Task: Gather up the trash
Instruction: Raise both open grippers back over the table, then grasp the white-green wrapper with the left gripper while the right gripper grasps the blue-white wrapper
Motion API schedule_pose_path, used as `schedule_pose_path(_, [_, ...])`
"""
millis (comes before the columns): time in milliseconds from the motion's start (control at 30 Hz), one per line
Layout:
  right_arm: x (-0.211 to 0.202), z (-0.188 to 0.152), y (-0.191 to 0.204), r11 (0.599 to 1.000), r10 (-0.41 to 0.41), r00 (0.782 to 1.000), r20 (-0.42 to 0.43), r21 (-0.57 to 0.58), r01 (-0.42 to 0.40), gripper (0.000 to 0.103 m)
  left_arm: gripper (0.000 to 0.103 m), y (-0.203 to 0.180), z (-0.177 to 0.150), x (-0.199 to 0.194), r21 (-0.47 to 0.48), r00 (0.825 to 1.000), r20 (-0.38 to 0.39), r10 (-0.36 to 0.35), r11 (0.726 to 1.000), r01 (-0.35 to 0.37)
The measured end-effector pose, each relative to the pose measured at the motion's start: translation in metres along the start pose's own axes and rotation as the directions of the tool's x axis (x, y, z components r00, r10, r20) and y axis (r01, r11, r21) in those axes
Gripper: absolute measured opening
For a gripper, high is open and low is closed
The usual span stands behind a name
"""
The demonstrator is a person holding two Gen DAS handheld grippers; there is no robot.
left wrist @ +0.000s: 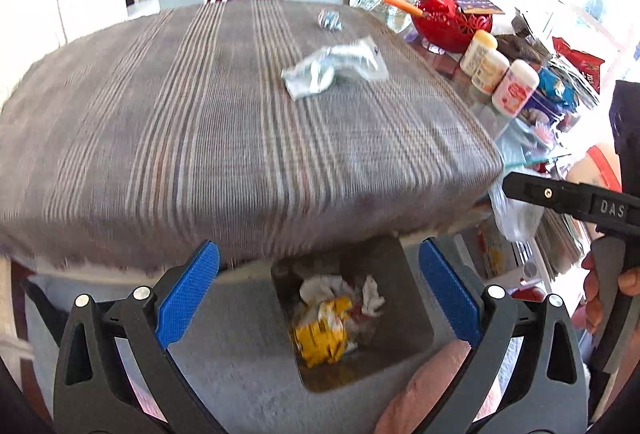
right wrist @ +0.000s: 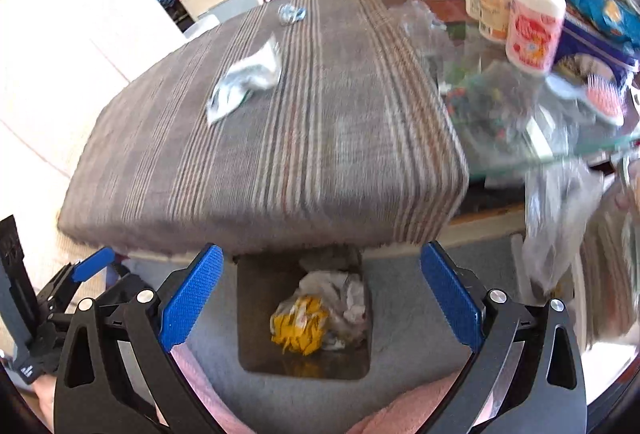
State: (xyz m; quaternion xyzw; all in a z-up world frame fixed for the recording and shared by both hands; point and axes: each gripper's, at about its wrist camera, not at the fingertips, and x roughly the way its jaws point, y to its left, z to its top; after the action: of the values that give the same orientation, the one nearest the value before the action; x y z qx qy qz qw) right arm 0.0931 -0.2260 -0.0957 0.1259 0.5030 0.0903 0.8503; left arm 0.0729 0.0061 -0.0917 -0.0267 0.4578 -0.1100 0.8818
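Left gripper point(left wrist: 319, 294): released, blue pads wide apart, nothing between them; held over the bin, near desk front edge. Also seen at lower left of right wrist view point(right wrist: 86, 274).
Bin point(left wrist: 416, 298): dark square bin on grey floor below desk front edge, just under both grippers. Holds yellow wrapper point(left wrist: 320, 334) and white crumpled tissue point(left wrist: 324, 286).
Striped cloth point(left wrist: 160, 138): brown-grey, covers left and middle of desk point(right wrist: 500, 138), motion-blurred.
Silver wrapper point(left wrist: 332, 68): crumpled trash lying flat on the cloth, mid-desk toward far side, well apart from both grippers.
Small foil ball point(left wrist: 330, 20): crumpled, bluish-silver, further back on the cloth, near far edge.
Right gripper point(right wrist: 320, 294): released, pads wide apart, empty; also over the bin. In left wrist view its black body point(left wrist: 560, 198) enters from the right, a hand point(left wrist: 604, 294) on the handle.
Red basket point(left wrist: 452, 18): on bare glass part of desk, right of the cloth.
White bottles point(right wrist: 532, 26): three upright, side by side, right of cloth.
Clear plastic bag point(right wrist: 556, 218): hangs off the right desk edge.
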Motion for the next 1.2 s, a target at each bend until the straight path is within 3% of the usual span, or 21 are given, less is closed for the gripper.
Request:
schedule_pose_path(233, [0.032, 0.084, 0.008, 1.000, -0.023, 1.000, 0.009, -0.007, 0.023, 0.100, 0.094, 0.006, 0.070, 0.040, 0.031, 0.999, 0.015, -0.035, 0.999, 0.034])
schedule_pose_path(367, [0.052, 0.138, 0.021, 0.999, -0.028, 0.999, 0.020, -0.031, 0.028, 0.100, 0.088, 0.003, 0.104, 0.072, 0.080, 0.999, 0.002, -0.035, 0.996, 0.035])
schedule_pose_path(500, [0.070, 0.180, 0.033, 0.998, -0.027, 0.999, 0.045, -0.059, 0.030, 0.099, 0.088, -0.003, 0.121, 0.098, 0.128, 0.999, -0.020, -0.032, 0.991, 0.034])
schedule_pose_path(767, [0.115, 0.231, 0.044, 0.998, 0.000, 1.000, 0.003, -0.055, 0.001, 0.095, 0.087, -0.003, 0.140, 0.140, 0.160, 0.999, -0.046, -0.014, 0.987, 0.021])
schedule_pose_path(867, [0.130, 0.250, 0.044, 0.999, -0.001, 1.000, 0.003, -0.045, 0.001, 0.094, 0.068, -0.001, 0.144, 0.157, 0.155, 0.998, -0.066, -0.012, 0.988, 0.022])
schedule_pose_path(933, [0.143, 0.262, 0.044, 0.999, 0.001, 1.000, 0.000, -0.038, -0.001, 0.092, 0.063, -0.002, 0.146, 0.164, 0.169, 0.999, -0.048, 0.000, 0.986, 0.008])
schedule_pose_path(967, [0.151, 0.268, 0.044, 0.999, -0.001, 1.000, -0.005, -0.033, 0.001, 0.090, 0.053, -0.003, 0.148, 0.165, 0.178, 0.999, -0.041, 0.007, 0.984, 0.000])
schedule_pose_path(1067, [0.174, 0.278, 0.050, 0.999, -0.005, 1.000, -0.022, -0.049, 0.004, 0.081, 0.039, 0.002, 0.154, 0.167, 0.164, 1.000, -0.027, -0.008, 0.986, 0.012])
schedule_pose_path(1200, [0.199, 0.288, 0.060, 0.997, 0.010, 1.000, -0.028, -0.074, -0.012, 0.067, 0.034, 0.012, 0.162, 0.171, 0.160, 0.999, -0.019, -0.031, 0.986, 0.034])
